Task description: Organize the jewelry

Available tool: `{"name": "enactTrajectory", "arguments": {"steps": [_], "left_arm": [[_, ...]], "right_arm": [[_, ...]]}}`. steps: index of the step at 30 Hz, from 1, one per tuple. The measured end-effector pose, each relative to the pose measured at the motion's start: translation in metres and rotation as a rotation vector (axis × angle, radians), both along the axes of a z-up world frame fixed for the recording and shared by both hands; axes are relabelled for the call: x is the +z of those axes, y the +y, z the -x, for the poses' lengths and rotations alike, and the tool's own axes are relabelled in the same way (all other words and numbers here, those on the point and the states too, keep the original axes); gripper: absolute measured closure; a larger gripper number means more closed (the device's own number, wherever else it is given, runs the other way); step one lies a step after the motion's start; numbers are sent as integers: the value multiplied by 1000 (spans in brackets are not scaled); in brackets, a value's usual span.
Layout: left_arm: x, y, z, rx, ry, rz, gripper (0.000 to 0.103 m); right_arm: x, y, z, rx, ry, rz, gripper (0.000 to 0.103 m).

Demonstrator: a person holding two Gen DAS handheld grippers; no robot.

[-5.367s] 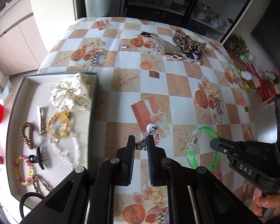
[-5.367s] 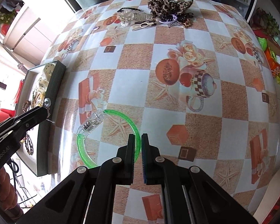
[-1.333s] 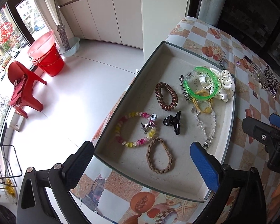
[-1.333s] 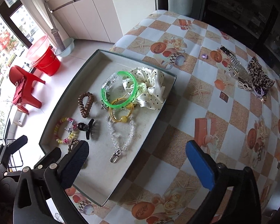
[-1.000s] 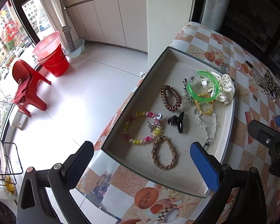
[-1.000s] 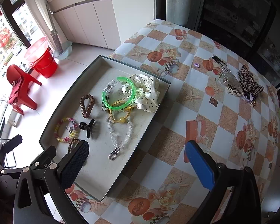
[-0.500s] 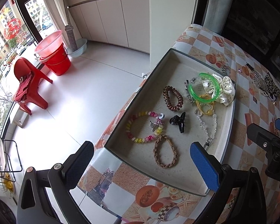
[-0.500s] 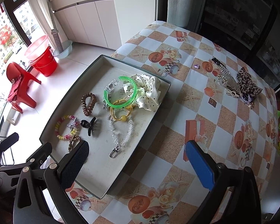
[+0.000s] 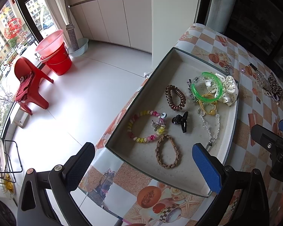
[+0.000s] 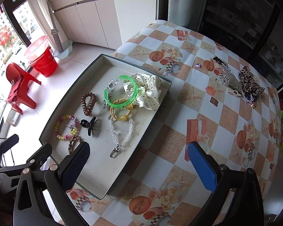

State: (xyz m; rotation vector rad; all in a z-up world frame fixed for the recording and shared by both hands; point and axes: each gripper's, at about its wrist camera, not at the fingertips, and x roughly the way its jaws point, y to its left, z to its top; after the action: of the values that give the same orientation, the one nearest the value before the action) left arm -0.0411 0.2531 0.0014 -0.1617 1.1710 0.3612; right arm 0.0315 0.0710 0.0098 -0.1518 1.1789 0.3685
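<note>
1. Since 5.4 s ago: green bangle [image 9: 206, 87] moved from the counter [image 10: 196, 86] into the tray [image 9: 161, 67]; charm chain, then pinched in the left tongs, now lies on the beaded bracelet [image 9: 146, 126]. Both tongs, then closed, now gape empty and stand higher above the counter.
2. Left wrist view: left tongs [image 9: 141, 167] wide open, holding nothing, above the tray's near corner. Tray contents: green bangle resting on the polka-dot scrunchie [image 9: 228, 90] and on the yellow hair tie [image 9: 207, 107]; brown coil hair tie [image 9: 175, 97]; black claw clip [image 9: 181, 121]; clear bead chain [image 9: 210, 126]; braided brown bracelet [image 9: 167, 151]; beaded bracelet to the left of the clip. Right tongs' tips visible at right edge.
3. Right wrist view: right tongs [image 10: 139, 162] wide open, empty, over the tray's near right edge. Tray sits at the counter's left edge. Leopard-print scrunchie [image 10: 250, 83] and several clips [image 10: 229, 79] lie together at the far side of the counter, well apart from the tray. Left tongs at lower left.
</note>
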Motion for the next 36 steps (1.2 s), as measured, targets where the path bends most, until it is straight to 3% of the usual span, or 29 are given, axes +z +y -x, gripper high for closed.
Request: {"name": "enactTrajectory", "arguments": {"steps": [36], "left_arm": [[-3,-1,2,2,3,1,0]], "right_arm": [[2,0,0,-2,0,2,0]]}}
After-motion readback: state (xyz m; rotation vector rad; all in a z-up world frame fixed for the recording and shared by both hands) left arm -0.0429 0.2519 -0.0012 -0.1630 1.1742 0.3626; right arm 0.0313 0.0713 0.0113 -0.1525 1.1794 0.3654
